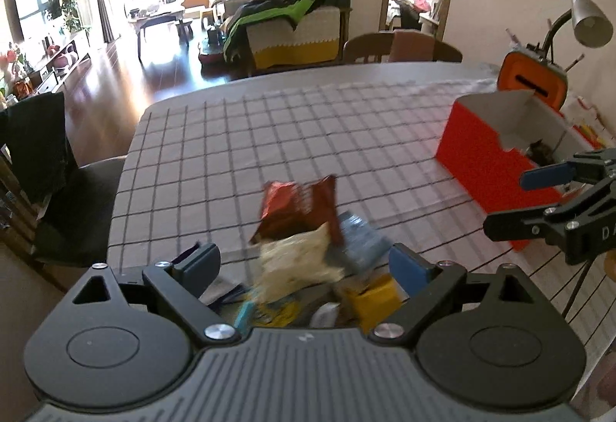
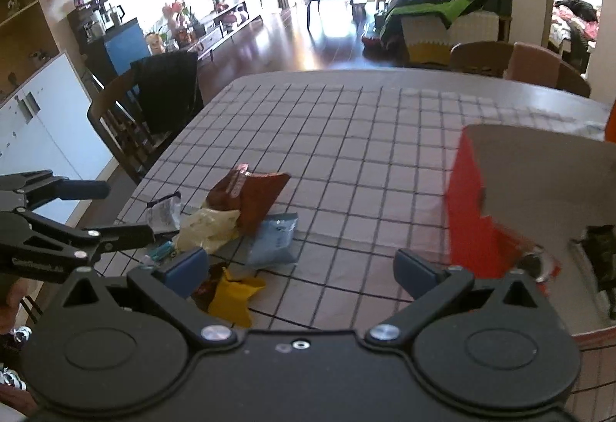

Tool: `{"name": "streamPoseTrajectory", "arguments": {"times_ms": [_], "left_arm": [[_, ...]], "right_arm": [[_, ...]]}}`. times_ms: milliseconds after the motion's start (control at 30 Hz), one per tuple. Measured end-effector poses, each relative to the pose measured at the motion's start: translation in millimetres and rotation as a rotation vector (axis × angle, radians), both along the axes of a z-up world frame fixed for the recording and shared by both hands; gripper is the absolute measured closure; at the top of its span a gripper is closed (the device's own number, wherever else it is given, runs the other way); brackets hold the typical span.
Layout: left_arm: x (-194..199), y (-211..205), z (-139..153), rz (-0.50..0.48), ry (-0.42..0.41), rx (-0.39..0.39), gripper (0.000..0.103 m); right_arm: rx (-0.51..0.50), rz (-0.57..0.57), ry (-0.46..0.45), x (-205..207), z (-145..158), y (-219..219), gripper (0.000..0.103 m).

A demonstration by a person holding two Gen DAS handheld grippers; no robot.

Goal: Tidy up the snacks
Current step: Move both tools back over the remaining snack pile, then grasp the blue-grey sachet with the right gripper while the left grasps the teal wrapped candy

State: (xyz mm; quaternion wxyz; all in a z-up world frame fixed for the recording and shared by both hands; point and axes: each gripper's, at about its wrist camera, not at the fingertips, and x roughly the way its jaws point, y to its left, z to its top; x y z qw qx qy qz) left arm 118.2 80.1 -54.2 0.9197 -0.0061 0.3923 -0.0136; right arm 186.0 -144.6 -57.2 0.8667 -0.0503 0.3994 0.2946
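Note:
A pile of snack packets lies on the checked tablecloth [image 1: 308,137]: a red-brown bag [image 1: 296,206], a cream bag [image 1: 300,260], a blue-grey packet [image 1: 362,241] and a yellow packet [image 1: 375,298]. My left gripper [image 1: 304,264] is open just above the pile, fingers either side of the cream bag. An open red box [image 1: 496,152] stands at the right with a dark snack inside. My right gripper [image 2: 300,266] is open and empty beside the red box [image 2: 473,214], right of the pile: red-brown bag [image 2: 250,195], cream bag [image 2: 208,229], blue-grey packet [image 2: 273,237], yellow packet [image 2: 235,295].
A desk lamp [image 1: 585,17] and an orange case [image 1: 535,79] stand behind the box. Wooden chairs [image 1: 400,48] sit at the far edge. A chair with a dark jacket [image 2: 165,94] is at the left side. The living room lies beyond.

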Motion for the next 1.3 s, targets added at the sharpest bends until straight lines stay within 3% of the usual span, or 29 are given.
{"name": "streamPoseTrajectory", "arguments": {"times_ms": [267, 633, 800, 933, 1000, 1300], "left_arm": [[2.7, 28.0, -32.9, -0.012, 0.068, 0.022, 0.008], [11.3, 56.0, -69.9, -0.002, 0.140, -0.013, 0.009], [19.5, 59.0, -80.4, -0.004, 0.171, -0.006, 0.035], [25.4, 53.7, -87.0, -0.033, 0.188, 0.017, 0.047], [29.1, 50.8, -90.5, -0.046, 0.204, 0.026, 0.060], [37.5, 48.4, -94.6, -0.083, 0.222, 0.021, 0.077]], "right_arm": [[-0.070, -0.006, 0.016, 12.8, -30.6, 35.7, 0.000], [-0.159, 0.004, 0.052, 41.5, -68.3, 74.9, 0.006], [-0.200, 0.017, 0.050, 50.6, -80.9, 89.0, 0.015], [-0.222, 0.033, 0.052, 56.5, -90.0, 98.4, 0.024], [-0.224, 0.040, 0.061, 57.8, -93.4, 101.4, 0.024], [-0.226, 0.081, 0.089, 60.8, -101.6, 109.7, 0.040]]}}
